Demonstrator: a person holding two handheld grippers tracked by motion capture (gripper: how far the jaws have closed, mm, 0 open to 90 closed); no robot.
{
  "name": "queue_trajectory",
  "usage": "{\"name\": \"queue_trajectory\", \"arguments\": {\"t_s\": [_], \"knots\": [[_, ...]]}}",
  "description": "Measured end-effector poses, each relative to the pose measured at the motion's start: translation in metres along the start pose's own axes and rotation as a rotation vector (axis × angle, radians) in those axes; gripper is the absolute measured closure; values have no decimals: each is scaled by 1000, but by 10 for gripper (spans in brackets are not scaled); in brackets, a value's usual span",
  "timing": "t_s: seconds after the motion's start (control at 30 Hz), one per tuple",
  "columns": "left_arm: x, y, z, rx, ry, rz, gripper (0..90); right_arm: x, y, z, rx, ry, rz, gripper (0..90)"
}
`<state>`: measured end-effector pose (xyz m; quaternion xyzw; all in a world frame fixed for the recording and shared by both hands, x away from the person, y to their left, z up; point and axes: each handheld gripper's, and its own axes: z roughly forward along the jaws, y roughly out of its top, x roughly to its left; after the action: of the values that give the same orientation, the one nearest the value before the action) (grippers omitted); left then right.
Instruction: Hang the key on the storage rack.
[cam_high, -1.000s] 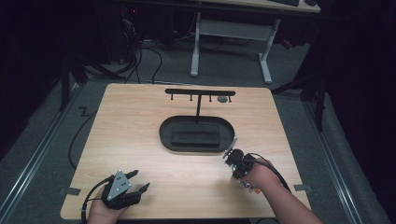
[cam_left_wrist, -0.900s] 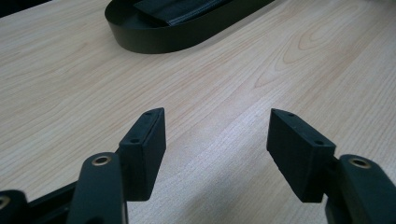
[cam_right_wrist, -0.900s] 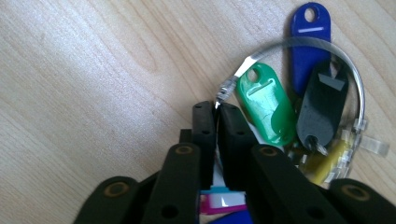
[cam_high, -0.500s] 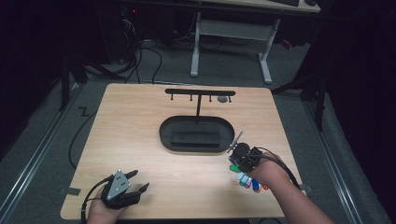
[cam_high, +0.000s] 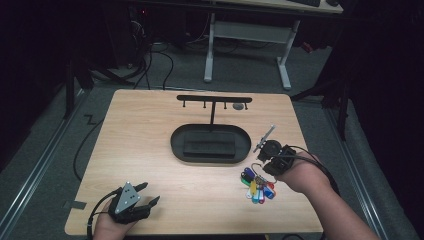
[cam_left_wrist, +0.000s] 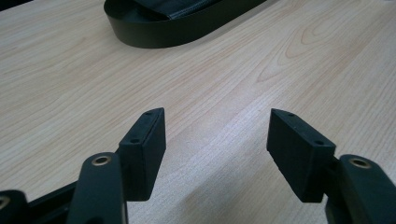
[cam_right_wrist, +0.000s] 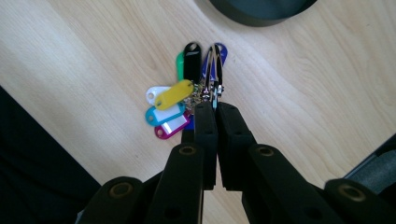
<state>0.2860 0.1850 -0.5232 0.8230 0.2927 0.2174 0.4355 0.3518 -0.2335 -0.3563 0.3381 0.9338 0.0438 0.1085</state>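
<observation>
Dim rm, grey floor (cam_high: 45, 150), white desk legs (cam_high: 210, 50)

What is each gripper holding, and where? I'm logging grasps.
Right gripper pinches the key-tag bunch by its metal ring. Left gripper holds nothing, jaws open.

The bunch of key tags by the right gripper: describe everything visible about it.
The bunch of key tags is a cluster of small plastic-looking tags in black, green, blue, yellow, white, cyan and magenta, some with white label windows, joined on a metal ring. The right gripper is shut on the ring, its jaws pressed close together. The tags fan out to one side over the wooden table, near the black oval tray. Whether they rest on the wood or hang just clear is unclear.
</observation>
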Motion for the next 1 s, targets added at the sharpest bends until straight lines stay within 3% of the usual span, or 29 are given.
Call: {"name": "queue_trajectory", "arguments": {"t_s": [0.3, 0.47, 0.63, 1.0], "knots": [[0, 0, 0, -3, -4, -1, 379, -5, 6, -46, -50, 3, 22, 883], [1, 0, 0, -7, -6, -8, 379, -6, 12, -62, -70, -6, 22, 883], [0, 1, 1, -3, -10, -4, 378, -9, 17, -67, -72, -1, 29, 883], [1, -1, 0, 1, -13, -5, 378, -18, 30, -58, -76, 24, 34, 883]]}}
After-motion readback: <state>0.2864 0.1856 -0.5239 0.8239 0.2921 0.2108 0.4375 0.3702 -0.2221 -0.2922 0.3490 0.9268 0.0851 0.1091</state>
